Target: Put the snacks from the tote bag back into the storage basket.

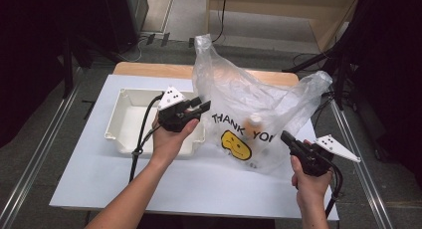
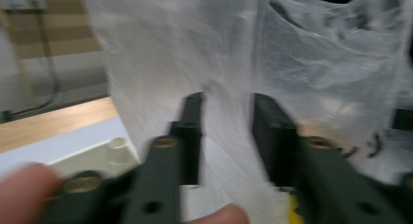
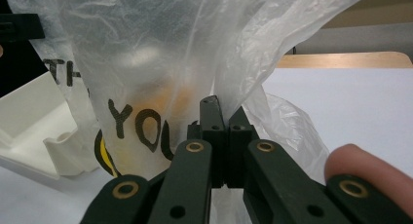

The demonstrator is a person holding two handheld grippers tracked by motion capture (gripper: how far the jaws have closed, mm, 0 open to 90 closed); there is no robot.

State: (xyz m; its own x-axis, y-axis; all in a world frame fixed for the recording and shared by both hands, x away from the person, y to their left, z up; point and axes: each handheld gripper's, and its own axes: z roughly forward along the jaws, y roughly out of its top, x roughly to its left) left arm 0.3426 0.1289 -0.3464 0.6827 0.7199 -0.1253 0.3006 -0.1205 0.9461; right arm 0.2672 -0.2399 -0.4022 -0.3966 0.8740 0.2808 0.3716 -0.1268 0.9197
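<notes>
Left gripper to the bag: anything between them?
Nothing visible. The left gripper is open right at the plastic bag, whose film runs between its fingers. The white bin sits behind and under the hand, not in the path.

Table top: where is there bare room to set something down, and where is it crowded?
Free: the near strip of the table in front of the white bin and the plastic bag, between the two forearms; also the bin's bare floor. Crowded: the middle, where bin, bag, left gripper and right gripper meet.
</notes>
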